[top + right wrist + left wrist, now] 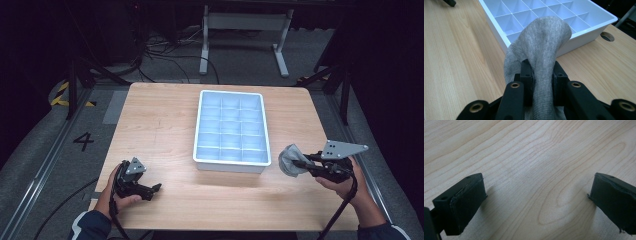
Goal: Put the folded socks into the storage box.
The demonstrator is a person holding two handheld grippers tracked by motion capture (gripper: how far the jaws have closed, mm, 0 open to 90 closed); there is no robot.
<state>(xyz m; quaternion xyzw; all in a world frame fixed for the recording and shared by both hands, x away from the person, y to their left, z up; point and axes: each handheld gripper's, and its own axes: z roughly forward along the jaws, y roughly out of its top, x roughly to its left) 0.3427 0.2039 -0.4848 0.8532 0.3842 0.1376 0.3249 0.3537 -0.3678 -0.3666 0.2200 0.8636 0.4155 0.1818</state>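
Two grippers worked over a light wooden surface (165, 125). Right gripper (303, 163) sat at about 4 o'clock of the surface, held in the person's right hand (345, 182), its fingers (526, 75) clamped on a grey sock (290, 160). In the right gripper view the sock (541, 42) bulged up out of the fingers and flopped forward, its bunched end hanging in front of the near wall of a white compartment tray (596, 30); whether cloth touched the wall could not be told. The sock hung clear of the compartments, just off the tray's near right corner.

White compartment tray (200, 125) lay at centre, slightly toward 12 o'clock, divided into a grid of small cells that looked bare where seen. It stood between the two grippers, nearer the right one.

Left gripper (156, 189) rested at about 7 o'clock in the left hand (120, 197), well apart from the tray. Left gripper view showed its fingers (461, 205) spread wide with bare wood grain (536, 170) between them, low over the surface.

A round cable hole (607, 36) showed in the surface beyond the tray in the right gripper view. Past the far edge at 12 o'clock stood a white desk frame (245, 30) with loose cables (165, 55) on the grey floor; a painted "4" (83, 141) marked the floor at 9 o'clock.
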